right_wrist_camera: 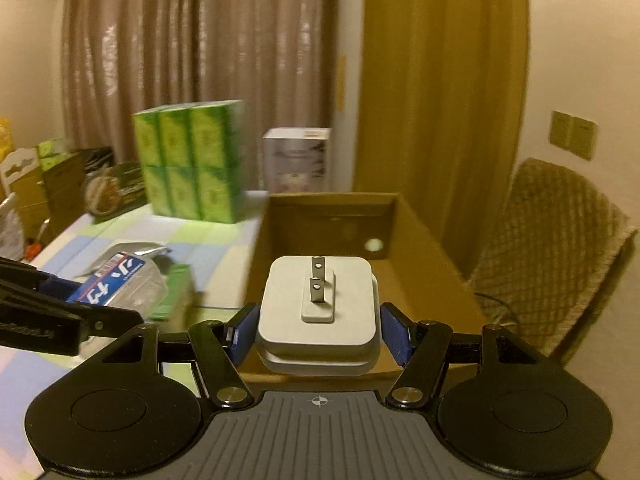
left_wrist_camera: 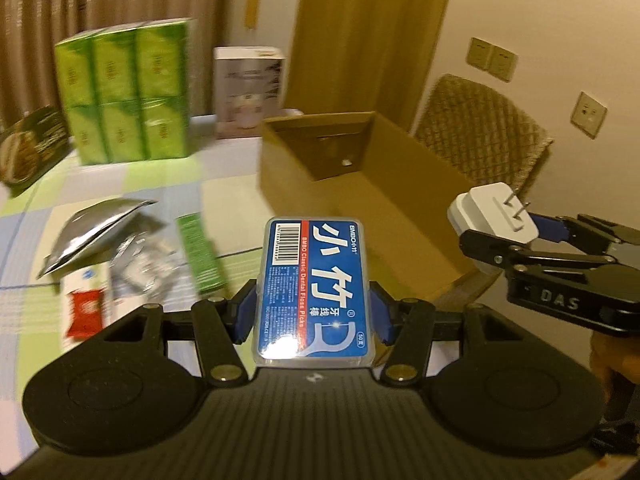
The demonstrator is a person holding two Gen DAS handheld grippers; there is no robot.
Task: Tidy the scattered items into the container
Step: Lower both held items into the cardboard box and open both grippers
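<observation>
Altogether two items are held, one per gripper. Clamped between the blue pads of the left gripper [left_wrist_camera: 314, 312] is a floss pick box [left_wrist_camera: 316, 288], long axis running forward along the fingers, label up, just short of the near left corner of the open cardboard box [left_wrist_camera: 400, 184]. Closed on a white plug adapter [right_wrist_camera: 318, 312], the right gripper [right_wrist_camera: 318, 336] holds it with both prongs pointing up, over the carton's near rim; the interior beyond looks mostly bare. On the tablecloth [left_wrist_camera: 224, 184] left of the carton lie a silver pouch [left_wrist_camera: 96, 236], a red sachet [left_wrist_camera: 84, 312] and a slim green box [left_wrist_camera: 200, 252], near one another
</observation>
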